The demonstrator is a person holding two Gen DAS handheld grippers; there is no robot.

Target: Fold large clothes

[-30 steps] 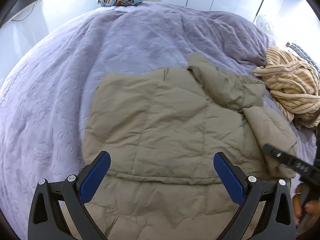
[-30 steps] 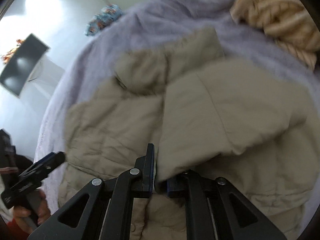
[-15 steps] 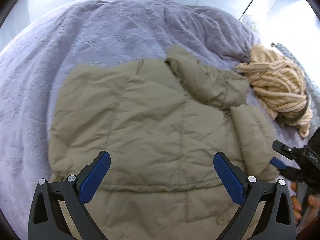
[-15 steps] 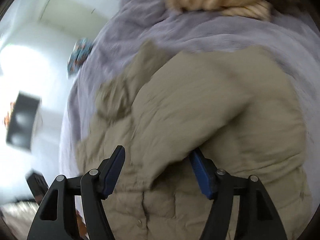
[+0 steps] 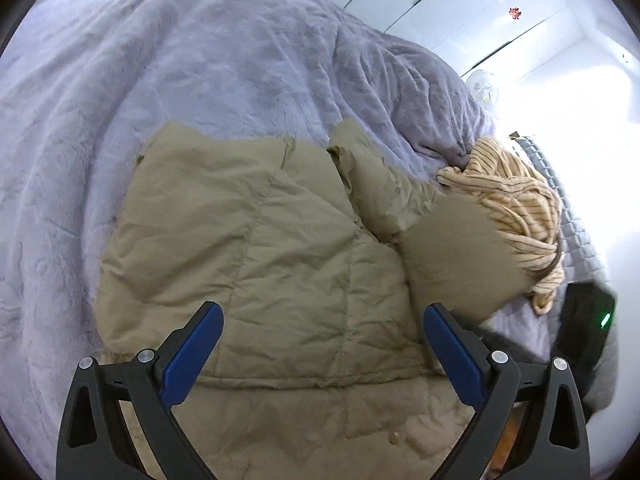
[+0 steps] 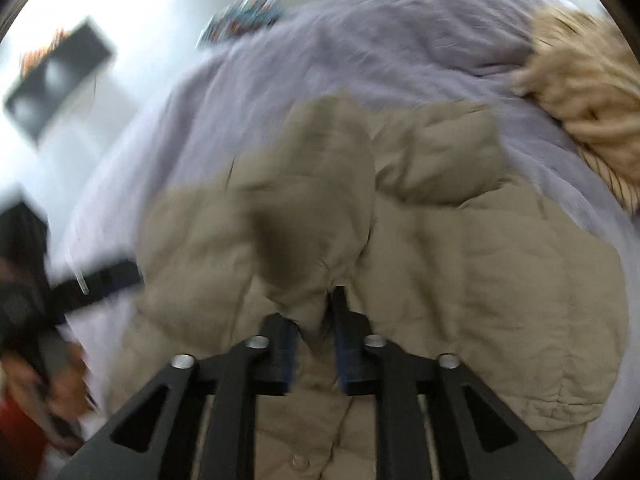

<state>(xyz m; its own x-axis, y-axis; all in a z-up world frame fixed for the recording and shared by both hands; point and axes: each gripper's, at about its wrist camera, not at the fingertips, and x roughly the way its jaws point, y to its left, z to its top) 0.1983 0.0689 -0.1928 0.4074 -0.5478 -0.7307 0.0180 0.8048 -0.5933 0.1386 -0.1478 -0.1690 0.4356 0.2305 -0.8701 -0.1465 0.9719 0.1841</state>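
Left view: the padded jacket [image 5: 256, 264] lay on the bed [image 5: 120, 80], collar away, long axis running away from the camera; left claw [image 5: 324, 344] spread above it. Right view: right claw [image 6: 314, 332] pinched a soft, light-looking fold; the hem looked the better hold.
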